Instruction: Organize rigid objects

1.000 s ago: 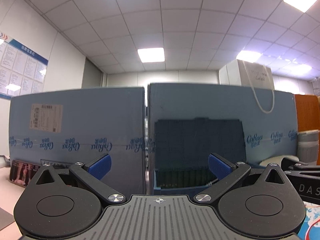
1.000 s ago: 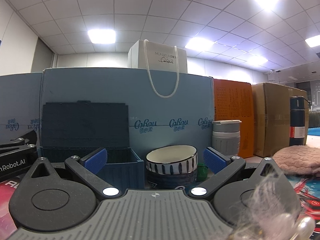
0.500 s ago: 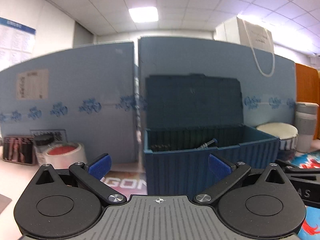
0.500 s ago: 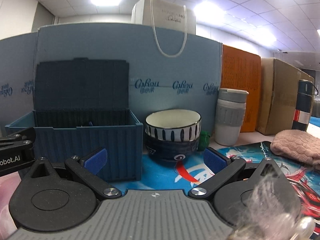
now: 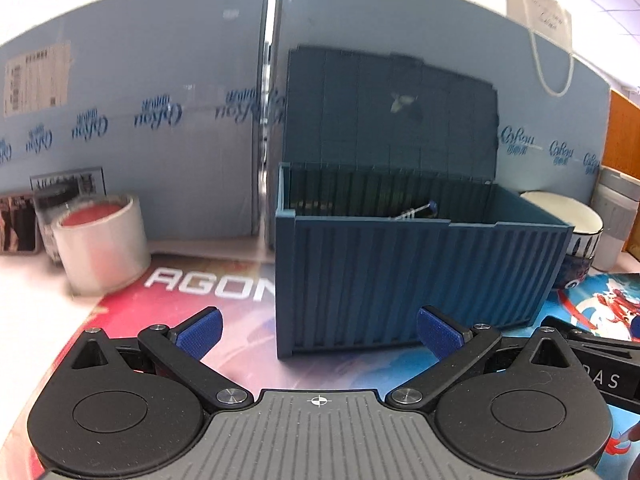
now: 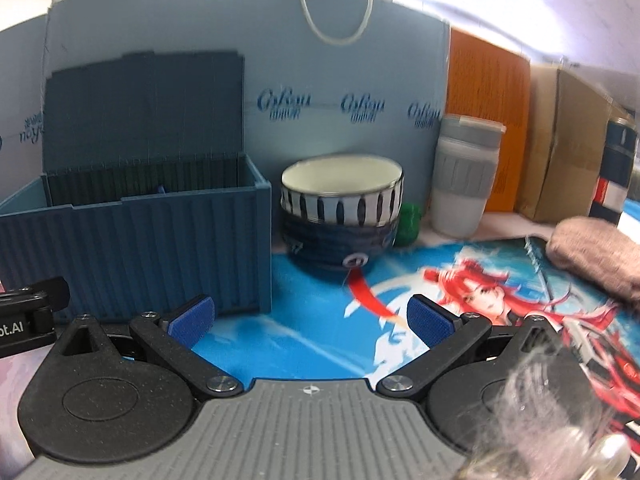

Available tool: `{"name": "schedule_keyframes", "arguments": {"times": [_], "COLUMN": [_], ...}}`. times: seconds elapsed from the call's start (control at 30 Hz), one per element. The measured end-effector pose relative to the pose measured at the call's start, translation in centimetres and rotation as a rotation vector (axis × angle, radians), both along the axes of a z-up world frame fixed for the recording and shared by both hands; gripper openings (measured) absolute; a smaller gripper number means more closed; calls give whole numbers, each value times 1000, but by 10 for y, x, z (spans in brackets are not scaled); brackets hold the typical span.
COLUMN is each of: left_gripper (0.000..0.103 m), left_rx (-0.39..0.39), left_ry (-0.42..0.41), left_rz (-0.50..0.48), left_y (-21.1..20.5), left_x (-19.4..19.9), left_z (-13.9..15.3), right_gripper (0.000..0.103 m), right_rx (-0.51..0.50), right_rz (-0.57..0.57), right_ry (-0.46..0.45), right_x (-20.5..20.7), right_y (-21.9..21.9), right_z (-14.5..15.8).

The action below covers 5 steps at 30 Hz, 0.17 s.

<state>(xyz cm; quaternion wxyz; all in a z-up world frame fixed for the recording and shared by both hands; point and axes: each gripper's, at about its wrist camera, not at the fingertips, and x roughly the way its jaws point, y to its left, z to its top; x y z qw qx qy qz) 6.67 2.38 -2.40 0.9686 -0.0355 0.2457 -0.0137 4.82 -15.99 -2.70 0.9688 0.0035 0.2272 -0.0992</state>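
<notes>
Both claws hang released and empty above the printed mat. Left gripper point(image 5: 318, 330) has its blue pads point(image 5: 200, 330) spread wide, nothing between them and nothing touched; ahead of it the mat point(image 5: 192, 280) reads "AGON" in white letters on red. Right gripper point(image 6: 310, 318) is spread just as wide, also bare, over the blue part of the mat with a red-haired cartoon figure point(image 6: 476, 288). At the left edge of the right wrist view the other tool's body carries the letters "ot.AI"; in the left wrist view the neighbouring tool shows "DAS".

Just beyond the left gripper stands the dark blue ribbed storage box point(image 5: 400, 272), lid up against the panel behind it, with a thin metal-looking piece point(image 5: 416, 212) poking above its front rim; what it is cannot be told. Left of the box, near the mat's far left corner, sits a roll of tape point(image 5: 100, 244), and behind it some small dark items too blurred to read.

Right of the box, two stacked bowls point(image 6: 342, 220) rest on the mat, the upper one white with dark stripes. A small green thing point(image 6: 410, 224) stands just beside them, then a grey and white tumbler point(image 6: 466, 176). A pink knitted cloth point(image 6: 592, 252) lies toward the right edge.

Farthest back, pale blue panels point(image 5: 160, 92) repeat a script logo, roughly "CoRou". An orange box point(image 6: 488, 120) and a brown carton point(image 6: 572, 140) stand to the right.
</notes>
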Motion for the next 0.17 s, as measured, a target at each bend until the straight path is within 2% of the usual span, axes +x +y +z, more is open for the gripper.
{"name": "schedule_keyframes", "arguments": {"times": [0.17], "left_gripper": [103], "left_rx": [-50], "left_ry": [83], "left_rz": [14], "left_y": [9], "left_x": [12], "left_z": [-7], "right_gripper": [103], "right_rx": [73], "right_rz": [31], "right_ry": [94], "right_x": [14], "right_y": [-9], "right_z": [-8]}}
